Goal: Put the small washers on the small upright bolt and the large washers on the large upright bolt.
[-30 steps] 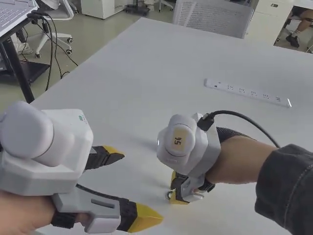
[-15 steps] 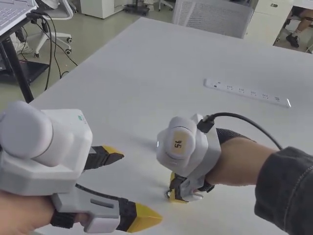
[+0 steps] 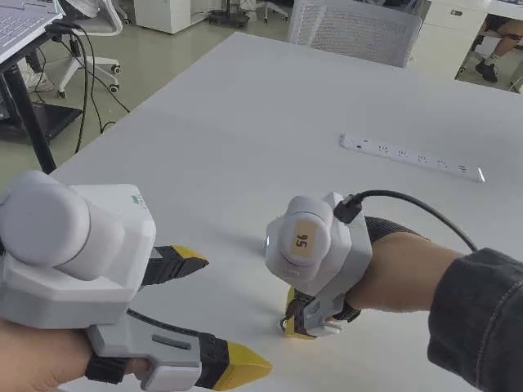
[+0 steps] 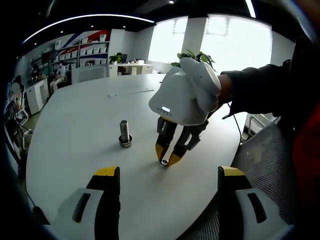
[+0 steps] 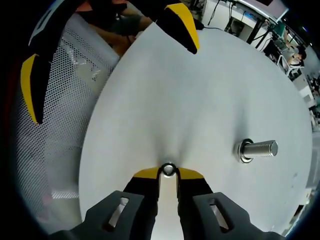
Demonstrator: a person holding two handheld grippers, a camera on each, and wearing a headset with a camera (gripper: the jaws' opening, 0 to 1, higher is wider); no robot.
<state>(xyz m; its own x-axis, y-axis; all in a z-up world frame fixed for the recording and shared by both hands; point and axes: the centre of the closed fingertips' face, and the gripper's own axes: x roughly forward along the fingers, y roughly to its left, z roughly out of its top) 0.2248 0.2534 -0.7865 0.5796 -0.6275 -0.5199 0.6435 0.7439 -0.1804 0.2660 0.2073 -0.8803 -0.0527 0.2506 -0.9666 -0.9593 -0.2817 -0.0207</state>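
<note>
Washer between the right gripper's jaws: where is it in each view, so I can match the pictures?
Head view: washer low centre, at the yellow tips of the right gripper, on the table.
Left gripper view: washer at centre, under the right gripper, right of the upright bolt.
Right gripper view: washer bottom centre, between that gripper's own tips.
Shared landmark: the right gripper's yellow tips.

The head view is lit brightly and evenly; faint, soft shadows are cast on the white table (image 3: 245, 122). In the left gripper view the windows (image 4: 235, 42) at 1 o'clock are washed out by daylight. Straight lines are bent strongly toward both gripper views' edges.
</note>
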